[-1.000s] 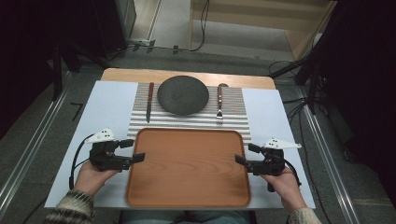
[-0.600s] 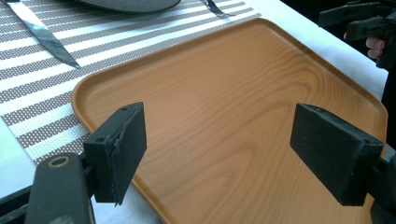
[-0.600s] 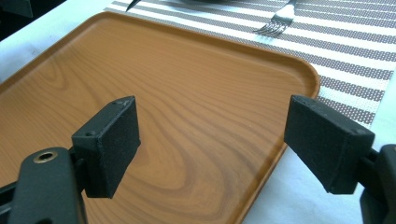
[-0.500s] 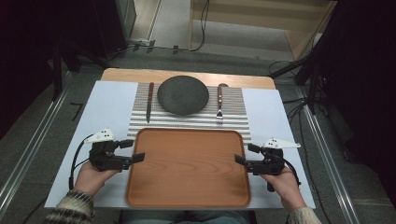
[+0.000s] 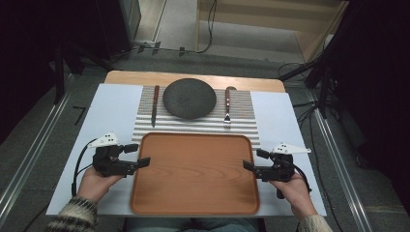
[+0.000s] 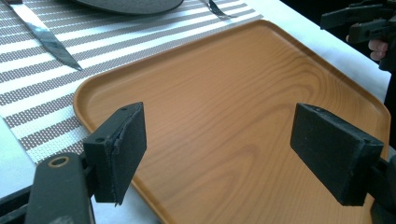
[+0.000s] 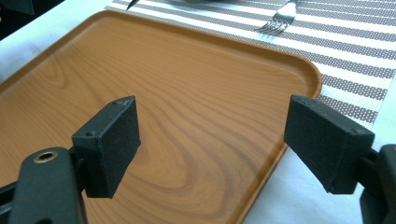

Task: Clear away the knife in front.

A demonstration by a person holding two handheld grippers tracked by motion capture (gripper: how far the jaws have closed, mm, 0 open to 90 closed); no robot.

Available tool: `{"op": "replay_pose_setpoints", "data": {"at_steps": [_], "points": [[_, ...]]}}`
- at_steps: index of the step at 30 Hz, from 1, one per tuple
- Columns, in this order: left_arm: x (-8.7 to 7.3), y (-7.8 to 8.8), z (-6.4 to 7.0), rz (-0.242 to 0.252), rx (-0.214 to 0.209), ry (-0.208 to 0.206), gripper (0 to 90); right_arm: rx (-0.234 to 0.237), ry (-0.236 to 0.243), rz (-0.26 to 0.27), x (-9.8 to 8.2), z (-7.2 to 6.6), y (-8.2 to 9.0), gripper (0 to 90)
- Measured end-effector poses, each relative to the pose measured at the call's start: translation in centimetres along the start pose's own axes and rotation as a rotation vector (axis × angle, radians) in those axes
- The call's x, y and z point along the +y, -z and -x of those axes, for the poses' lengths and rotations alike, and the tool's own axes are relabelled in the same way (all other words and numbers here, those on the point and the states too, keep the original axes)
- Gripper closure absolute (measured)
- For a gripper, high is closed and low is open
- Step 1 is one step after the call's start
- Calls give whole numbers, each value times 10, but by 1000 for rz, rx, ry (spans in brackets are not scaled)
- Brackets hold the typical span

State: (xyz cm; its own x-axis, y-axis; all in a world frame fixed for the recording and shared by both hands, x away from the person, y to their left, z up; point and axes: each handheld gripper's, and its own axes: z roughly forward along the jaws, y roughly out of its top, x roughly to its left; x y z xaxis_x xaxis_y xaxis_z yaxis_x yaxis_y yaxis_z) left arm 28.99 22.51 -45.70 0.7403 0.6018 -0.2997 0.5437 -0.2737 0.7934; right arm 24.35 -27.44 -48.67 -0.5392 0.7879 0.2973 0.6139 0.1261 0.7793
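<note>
Pre-grasp step: wooden tray (image 5: 193, 174) flat on surface, near edge. Left tongs (image 5: 141, 162) & right tongs (image 5: 248, 165) spread wide, flanking tray rims, apart. Next, prob.: close in, pinch both rims evenly, lift level.

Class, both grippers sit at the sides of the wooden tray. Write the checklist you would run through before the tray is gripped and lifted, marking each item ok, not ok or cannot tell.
1. Left gripper open, jaws wide apart: ok.
2. Right gripper open: ok.
3. Tray carries nothing: ok.
4. Jaws already clamped on the tray rim: not ok.
5. Knife, plate and fork lie on the striped mat, off the tray: ok.
6. Tray's far edge free of the mat: cannot tell.
</note>
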Motion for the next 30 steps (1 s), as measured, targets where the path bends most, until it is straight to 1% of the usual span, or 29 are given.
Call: {"op": "replay_pose_setpoints", "data": {"at_steps": [2, 3, 6, 7, 8, 9, 10, 12, 13, 14, 16, 18, 20, 21, 23, 24, 25, 27, 30], "points": [[1, 0, 0, 4, 7, 0, 186, -2, -1, -2, 0, 0, 0, 165], [2, 0, -1, 10, 17, 8, 186, -6, -1, -2, -1, 0, 0, 165], [4, -1, -1, 13, 25, 15, 185, -13, -5, -1, -1, 0, 1, 165], [6, -2, -2, 14, 39, 27, 184, -17, -6, 0, -1, 1, 1, 165], [6, -2, -2, 14, 39, 27, 185, -18, -10, 1, -2, 1, 1, 165], [8, -3, -3, 10, 57, 32, 183, -19, -13, 0, -2, 1, 2, 165], [8, -3, -3, 10, 57, 32, 169, -19, -13, 0, -2, 1, 2, 165], [10, -4, -5, 15, 69, 43, 167, -23, -14, 0, -3, 1, 3, 165], [12, -5, -7, 21, 82, 54, 163, -24, -15, 0, -3, 1, 3, 165], [12, -5, -7, 21, 82, 54, 146, -24, -15, 0, -3, 1, 3, 165], [14, -8, -9, 24, 113, 60, 142, -27, -17, 0, -4, 1, 4, 165], [18, -10, -12, 27, 158, 61, 142, -30, -20, 1, -5, 1, 6, 165], [19, -11, -13, 28, 163, 60, 142, -32, -25, 1, -6, 1, 7, 165], [20, -13, -15, 26, 159, 69, 143, -34, -25, 3, -7, 1, 7, 165], [22, -17, -16, 16, 174, 58, 143, -37, -28, 3, -7, 1, 9, 165], [22, -17, -16, 16, 174, 58, 143, -37, -28, 3, -7, 1, 9, 165], [25, -21, -17, 7, 188, 46, 143, -40, -33, 4, -8, 1, 10, 165], [26, -23, -18, 3, 186, 44, 143, -40, -31, 6, -9, 2, 11, 165], [31, -29, -20, 12, 183, 49, 144, -46, -35, 6, -10, 2, 12, 165]]}}
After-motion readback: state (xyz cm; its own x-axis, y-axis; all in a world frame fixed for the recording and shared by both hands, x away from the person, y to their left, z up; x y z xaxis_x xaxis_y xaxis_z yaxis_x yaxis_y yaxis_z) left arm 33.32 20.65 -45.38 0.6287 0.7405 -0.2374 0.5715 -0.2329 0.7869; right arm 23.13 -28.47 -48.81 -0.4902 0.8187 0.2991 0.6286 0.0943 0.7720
